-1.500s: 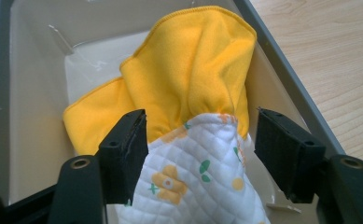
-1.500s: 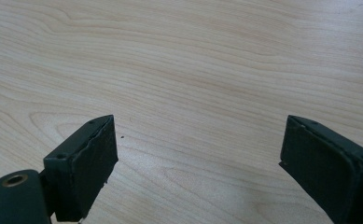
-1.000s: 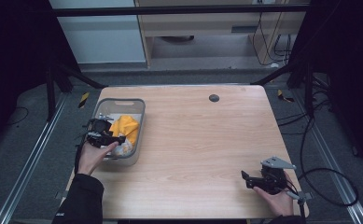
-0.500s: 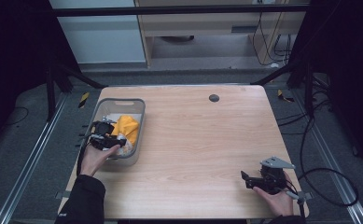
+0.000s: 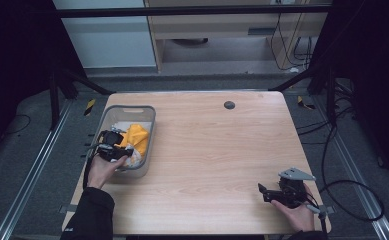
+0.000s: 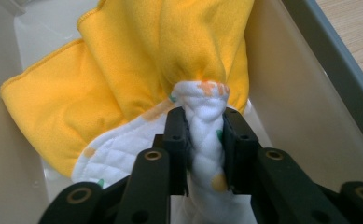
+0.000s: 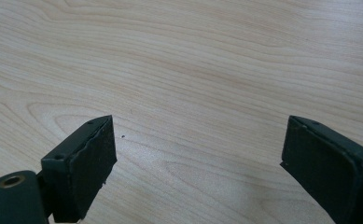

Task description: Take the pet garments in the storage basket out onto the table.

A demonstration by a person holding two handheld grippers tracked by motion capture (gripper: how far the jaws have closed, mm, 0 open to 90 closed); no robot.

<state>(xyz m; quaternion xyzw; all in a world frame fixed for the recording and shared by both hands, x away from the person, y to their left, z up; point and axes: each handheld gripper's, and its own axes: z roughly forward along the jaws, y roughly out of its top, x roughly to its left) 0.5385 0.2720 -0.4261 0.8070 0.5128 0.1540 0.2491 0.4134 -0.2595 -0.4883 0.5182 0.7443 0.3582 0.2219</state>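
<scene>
1. The white quilted cloth (image 6: 202,140), dotted with small orange and green marks, lies inside the grey basket (image 5: 149,134) at the left of the table (image 5: 217,150); in the high view only a pale patch of it (image 5: 137,159) shows near the basket's near corner.
2. In the left gripper view a bunched fold of this cloth stands up between the two black fingers (image 6: 177,140) of the left gripper (image 6: 202,144), and both pads press into it from either side.
3. Those fingers have just been closing, and they now pinch the white fold between them.
4. A yellow cloth (image 6: 123,60) lies on top of and behind the white one, draping over the gathered fold and touching it just above the fingertips.
5. In the high view the yellow cloth (image 5: 136,137) sits in the middle of the basket, with the left gripper (image 5: 113,146) dipped over the basket's left wall just beside it.
6. The left hand (image 5: 101,172) comes up from the bottom edge in a dark sleeve (image 5: 89,215) and holds that gripper.
7. The basket's beige inner wall (image 6: 286,93) rises to the right of the cloths in the left gripper view.
8. Well apart, near the table's front right corner, the right hand (image 5: 297,212) holds the right gripper (image 5: 262,192) low over bare wood.
9. In the right gripper view its fingers (image 7: 93,163) stand spread wide, with wood grain alone between them.
10. A small dark round spot (image 5: 229,105) lies near the table's far edge.
</scene>
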